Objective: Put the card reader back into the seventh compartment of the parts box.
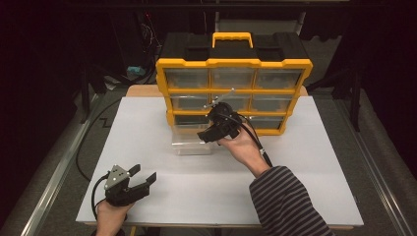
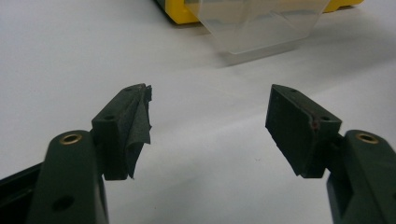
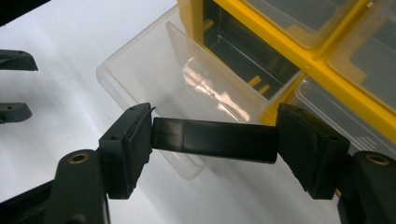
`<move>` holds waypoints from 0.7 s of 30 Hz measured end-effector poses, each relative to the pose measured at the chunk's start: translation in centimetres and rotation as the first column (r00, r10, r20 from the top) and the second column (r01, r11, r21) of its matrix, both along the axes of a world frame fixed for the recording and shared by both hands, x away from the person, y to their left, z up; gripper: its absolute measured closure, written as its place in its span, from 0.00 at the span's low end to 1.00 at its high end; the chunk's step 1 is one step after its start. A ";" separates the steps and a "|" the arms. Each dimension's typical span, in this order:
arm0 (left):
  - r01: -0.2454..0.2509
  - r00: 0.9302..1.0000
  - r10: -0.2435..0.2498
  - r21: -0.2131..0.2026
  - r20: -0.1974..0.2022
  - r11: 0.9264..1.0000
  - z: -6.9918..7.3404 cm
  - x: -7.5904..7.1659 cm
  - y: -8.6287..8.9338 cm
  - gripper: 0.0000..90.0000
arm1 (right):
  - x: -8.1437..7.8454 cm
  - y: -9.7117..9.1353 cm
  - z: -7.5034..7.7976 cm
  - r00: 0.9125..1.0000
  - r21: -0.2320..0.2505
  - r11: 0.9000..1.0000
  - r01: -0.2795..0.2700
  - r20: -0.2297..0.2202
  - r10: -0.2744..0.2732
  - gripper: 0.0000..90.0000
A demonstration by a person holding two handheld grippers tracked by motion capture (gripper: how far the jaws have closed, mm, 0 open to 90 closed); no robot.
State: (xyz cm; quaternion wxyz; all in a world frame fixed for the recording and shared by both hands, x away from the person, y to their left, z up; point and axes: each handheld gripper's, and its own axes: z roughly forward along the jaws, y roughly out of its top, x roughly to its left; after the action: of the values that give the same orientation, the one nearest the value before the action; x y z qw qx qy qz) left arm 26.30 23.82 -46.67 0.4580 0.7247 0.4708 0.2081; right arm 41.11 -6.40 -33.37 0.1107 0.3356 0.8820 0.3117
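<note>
Over white table (image 3: 56, 28), black stick (image 3: 215, 139) spans right tool (image 3: 215, 149) crosswise

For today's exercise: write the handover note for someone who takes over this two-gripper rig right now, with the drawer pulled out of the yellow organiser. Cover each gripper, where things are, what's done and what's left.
Right gripper: shut on the black stick, held end to end between the pads, above the clear drawer.
Left gripper: open, holding nothing, near the front left of the white table.
Clear drawer: pulled out of the bottom row of the yellow organiser, resting on the table in front of it.
Done: drawer out, stick picked up.
Left, probably: put the stick into the drawer, then slide the drawer back into its slot.
</note>
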 end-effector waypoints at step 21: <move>0.002 1.000 -0.002 -0.001 0.000 1.000 0.0 0.0 0.0 0.35 | 1.0 3.2 -0.3 1.000 -0.024 0.999 -0.030 -0.002 0.030 0.33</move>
State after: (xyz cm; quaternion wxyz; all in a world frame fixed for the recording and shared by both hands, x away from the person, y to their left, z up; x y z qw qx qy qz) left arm 26.26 23.82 -46.65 0.4586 0.7250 0.4701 0.2072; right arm 42.15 -3.20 -33.67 0.1093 0.3212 0.8907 0.3026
